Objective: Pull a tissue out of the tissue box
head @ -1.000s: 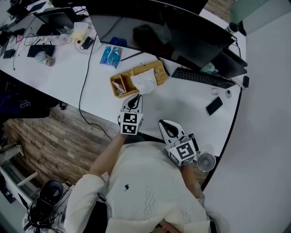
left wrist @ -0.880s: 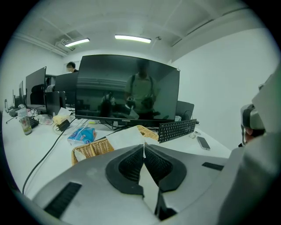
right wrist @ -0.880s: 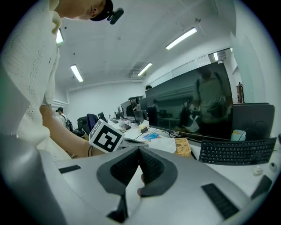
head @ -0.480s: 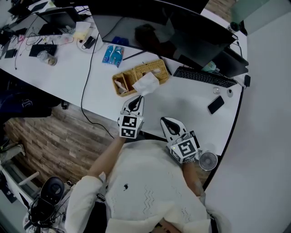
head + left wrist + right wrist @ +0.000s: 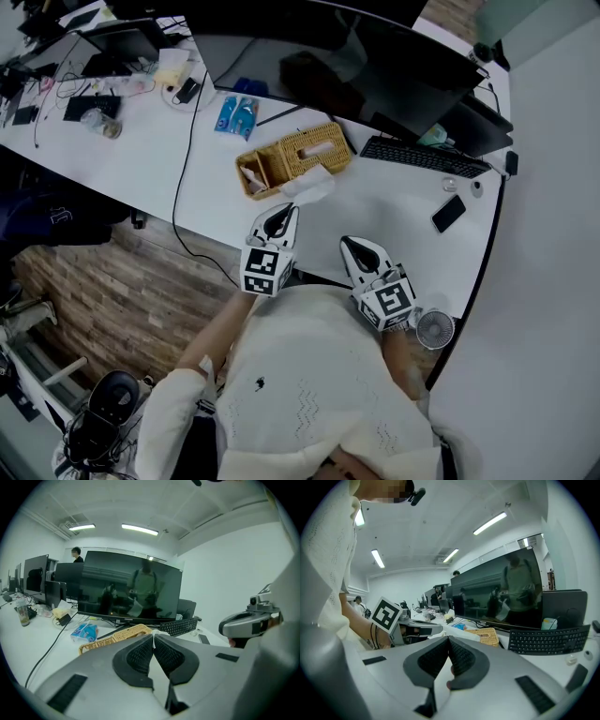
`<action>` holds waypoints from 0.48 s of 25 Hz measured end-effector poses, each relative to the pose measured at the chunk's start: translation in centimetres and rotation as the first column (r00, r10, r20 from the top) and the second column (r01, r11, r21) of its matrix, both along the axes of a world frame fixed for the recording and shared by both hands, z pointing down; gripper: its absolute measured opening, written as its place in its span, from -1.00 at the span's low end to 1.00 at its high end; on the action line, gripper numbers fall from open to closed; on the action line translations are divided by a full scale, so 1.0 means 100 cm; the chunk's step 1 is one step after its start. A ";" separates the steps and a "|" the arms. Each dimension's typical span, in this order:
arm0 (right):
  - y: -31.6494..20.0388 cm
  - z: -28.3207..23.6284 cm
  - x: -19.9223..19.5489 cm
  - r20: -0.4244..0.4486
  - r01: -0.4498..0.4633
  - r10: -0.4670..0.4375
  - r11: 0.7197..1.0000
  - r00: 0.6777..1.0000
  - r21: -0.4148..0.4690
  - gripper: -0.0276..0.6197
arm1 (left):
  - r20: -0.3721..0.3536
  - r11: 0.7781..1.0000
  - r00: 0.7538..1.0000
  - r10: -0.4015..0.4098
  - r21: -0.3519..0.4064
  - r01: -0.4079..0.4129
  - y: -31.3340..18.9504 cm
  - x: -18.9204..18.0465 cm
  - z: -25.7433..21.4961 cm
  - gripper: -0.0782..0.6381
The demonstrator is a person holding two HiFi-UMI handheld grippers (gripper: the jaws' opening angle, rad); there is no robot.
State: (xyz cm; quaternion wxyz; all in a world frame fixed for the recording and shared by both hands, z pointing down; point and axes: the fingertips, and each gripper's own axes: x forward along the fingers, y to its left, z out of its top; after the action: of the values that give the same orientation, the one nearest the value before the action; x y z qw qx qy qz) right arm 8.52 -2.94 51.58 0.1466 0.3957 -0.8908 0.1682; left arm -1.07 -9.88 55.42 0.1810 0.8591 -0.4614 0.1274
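A woven wicker tissue box (image 5: 291,157) lies on the white desk (image 5: 375,211), in front of the monitor. A white tissue (image 5: 309,185) hangs off the box's near side, stretched toward my left gripper (image 5: 285,212). The left gripper view has the jaws closed (image 5: 153,637) with a white sliver of tissue (image 5: 157,632) pinched at the tips, and the box (image 5: 117,637) just beyond. More white tissue shows in the box's slot (image 5: 315,148). My right gripper (image 5: 348,245) is shut with nothing in it, near the desk's front edge, and sees the box (image 5: 488,635) off to the left.
A large dark monitor (image 5: 356,66) stands behind the box. A black keyboard (image 5: 417,157) and a phone (image 5: 447,214) lie to the right, with a small fan (image 5: 433,330) at the desk's corner. A blue packet (image 5: 234,114) and a black cable (image 5: 183,159) are on the left.
My left gripper has drawn back toward the body, dragging the tissue from above the box down over its near side. The right gripper shifted slightly right.
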 end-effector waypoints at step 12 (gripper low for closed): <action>-0.005 -0.004 0.000 -0.003 -0.024 0.024 1.000 1.000 0.021 -0.91 | -0.035 0.995 0.997 0.061 0.078 -0.059 0.019 -0.003 -0.028 -0.74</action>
State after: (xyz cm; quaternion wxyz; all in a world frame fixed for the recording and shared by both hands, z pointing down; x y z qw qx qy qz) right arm 8.57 -3.46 51.17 0.1418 0.4080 -0.8876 0.1600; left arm -1.42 -7.95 52.61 0.1527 0.8812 -0.4365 0.0987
